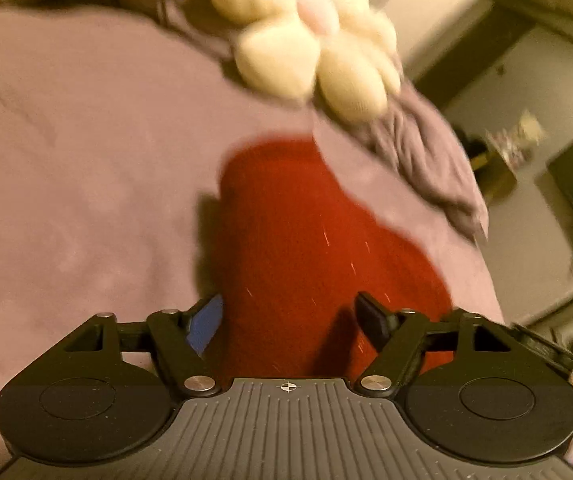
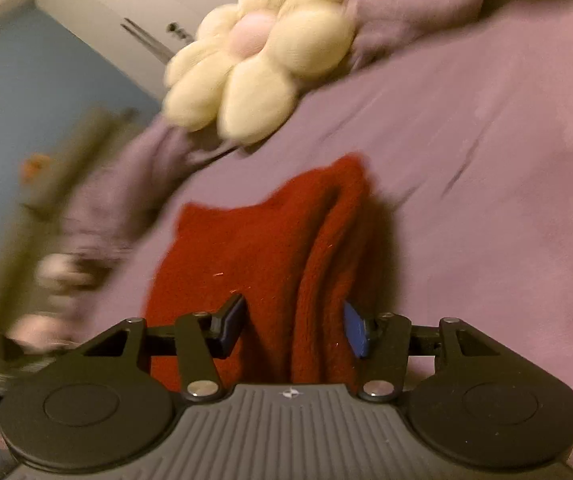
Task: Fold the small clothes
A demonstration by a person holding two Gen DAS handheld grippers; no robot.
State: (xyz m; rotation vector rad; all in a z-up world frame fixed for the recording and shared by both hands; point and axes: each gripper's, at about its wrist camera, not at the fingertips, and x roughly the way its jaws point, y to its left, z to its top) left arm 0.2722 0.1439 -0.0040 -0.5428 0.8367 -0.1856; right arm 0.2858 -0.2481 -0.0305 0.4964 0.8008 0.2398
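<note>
Red knitwear [image 1: 306, 248] lies in front of us on the mauve bedspread [image 1: 86, 160], a small woolly garment folded into a long, narrow shape. Through the right wrist camera we see its layers [image 2: 286, 248] stacked side by side, with a deep crease running along its length and one corner sticking up at the far end.

Our left gripper [image 1: 290, 320] hangs over the near end of the garment with its jaws spread wide. The red cloth shows in the gap between them, but the pads stand clear of it and pinch nothing.

Our right gripper [image 2: 294, 328] sits over the same garment from the other side. Its jaws are partly apart, with the folded ridge of cloth rising between them. Whether the blue pads [image 2: 354, 332] press on the wool we cannot tell, since the picture is blurred.

Beyond the garment, near the edge of the bed, rests a cream flower cushion [image 2: 254, 56] with a pink centre. It lies on rumpled folds of the bedspread, well apart from the red cloth.
</note>
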